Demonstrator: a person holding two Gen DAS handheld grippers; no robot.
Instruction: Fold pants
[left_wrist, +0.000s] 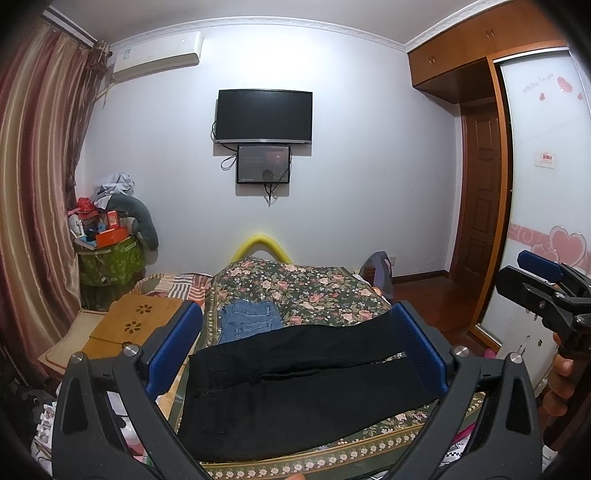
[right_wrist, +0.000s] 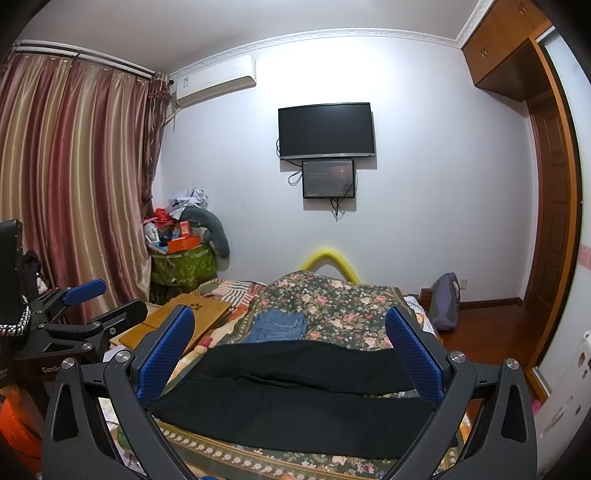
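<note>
Now your left gripper (left_wrist: 295, 350) and right gripper (right_wrist: 291, 354) both gape wide, holding nothing. Black pants (left_wrist: 295, 384) lie flat on the floral bedspread (left_wrist: 314, 291), folded jeans (left_wrist: 249, 319) just beyond. Green bin (left_wrist: 110, 262) left of the bedspread is heaped with boxes.

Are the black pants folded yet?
Not yet. The black pants lie spread across the bed, legs side by side. Both the left gripper and right gripper are open, holding nothing. The jeans behind already look folded. All the folding remains.

Counted: one black pants (left_wrist: 295, 387), one folded denim item (left_wrist: 249, 320), two grippers, left gripper (left_wrist: 295, 354) and right gripper (right_wrist: 291, 358), two wall screens, larger screen (left_wrist: 263, 116) and smaller screen (left_wrist: 263, 164).
</note>
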